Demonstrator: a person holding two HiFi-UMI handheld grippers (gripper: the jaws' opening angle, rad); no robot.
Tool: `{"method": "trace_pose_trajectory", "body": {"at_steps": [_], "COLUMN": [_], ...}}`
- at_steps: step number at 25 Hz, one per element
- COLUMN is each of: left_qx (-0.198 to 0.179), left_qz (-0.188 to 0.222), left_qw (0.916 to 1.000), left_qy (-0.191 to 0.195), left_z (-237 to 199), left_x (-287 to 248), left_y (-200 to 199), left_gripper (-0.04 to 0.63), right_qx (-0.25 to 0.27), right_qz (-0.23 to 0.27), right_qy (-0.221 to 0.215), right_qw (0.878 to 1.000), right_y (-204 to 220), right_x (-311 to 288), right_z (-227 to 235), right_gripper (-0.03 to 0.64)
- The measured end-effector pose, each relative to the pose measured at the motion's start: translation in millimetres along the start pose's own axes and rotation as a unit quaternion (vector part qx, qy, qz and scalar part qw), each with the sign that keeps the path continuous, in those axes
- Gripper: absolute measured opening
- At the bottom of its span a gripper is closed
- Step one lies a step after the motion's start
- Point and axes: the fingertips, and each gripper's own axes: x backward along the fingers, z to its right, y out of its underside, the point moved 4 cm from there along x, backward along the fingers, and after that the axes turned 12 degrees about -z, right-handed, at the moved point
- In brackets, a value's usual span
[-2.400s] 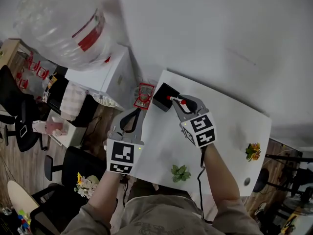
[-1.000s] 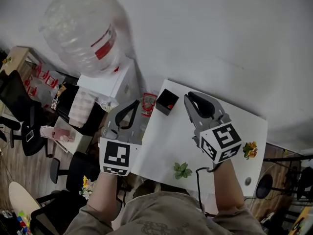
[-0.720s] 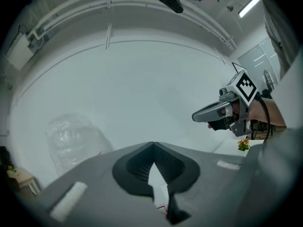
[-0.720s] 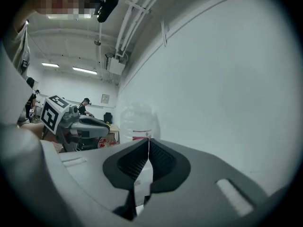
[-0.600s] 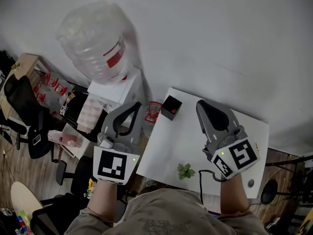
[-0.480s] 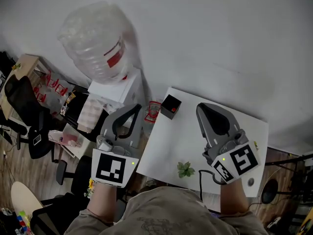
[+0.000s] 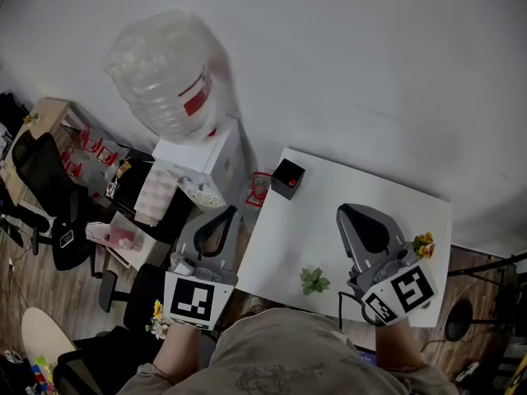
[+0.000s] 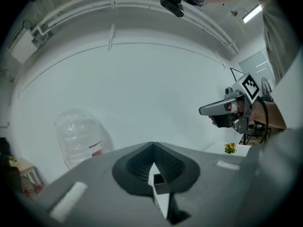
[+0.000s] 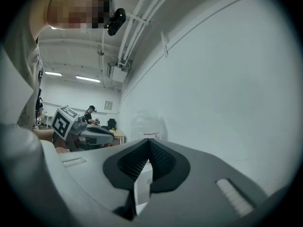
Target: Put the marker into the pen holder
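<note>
A big water bottle (image 7: pixel 169 76) stood off toward 10 o'clock from the white table (image 7: pixel 362 188). The left gripper (image 7: pixel 228 211) hung off the table's 8 o'clock edge and the right gripper (image 7: pixel 349 211) over its 5 o'clock part, both claws pressed together on nothing, probably because the job looked finished. The black pen holder (image 7: pixel 287 178) sat at the 11 o'clock corner, the marker (image 7: pixel 292 183) showing red inside it.

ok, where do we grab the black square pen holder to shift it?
Probably pinch one upright wall of the black square pen holder at its rim, coming from straight above: the top is open and it sits near the white table's corner. Avoid the wall beside the red marker tip inside.
</note>
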Motion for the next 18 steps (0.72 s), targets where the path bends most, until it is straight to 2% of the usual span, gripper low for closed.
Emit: {"method": "trace_pose_trajectory", "body": {"at_steps": [4,12,18], "left_qx": [0.009,-0.017,-0.018], "left_qz": [-0.022,-0.016,-0.027], "left_qw": [0.9997,0.9997,0.9995], "left_qy": [0.002,0.0,-0.002], "left_z": [5.8,11.1,16.3], "left_x": [6.8,17.0,21.8], "left_y": [15.3,5.0,12.7], "left_gripper": [0.0,0.0,0.0], "right_qx": [-0.006,0.003,0.0], "right_qz": [-0.019,-0.02,-0.02], "right_qy": [0.0,-0.007,-0.009], "right_qw": [1.0,1.0,1.0], "right_y": [13.5,10.4,14.9], "right_x": [7.4,13.5,21.1], "right_z": [-2.4,-14.0,-17.5], "right_gripper": [0.028,0.028,0.028]}}
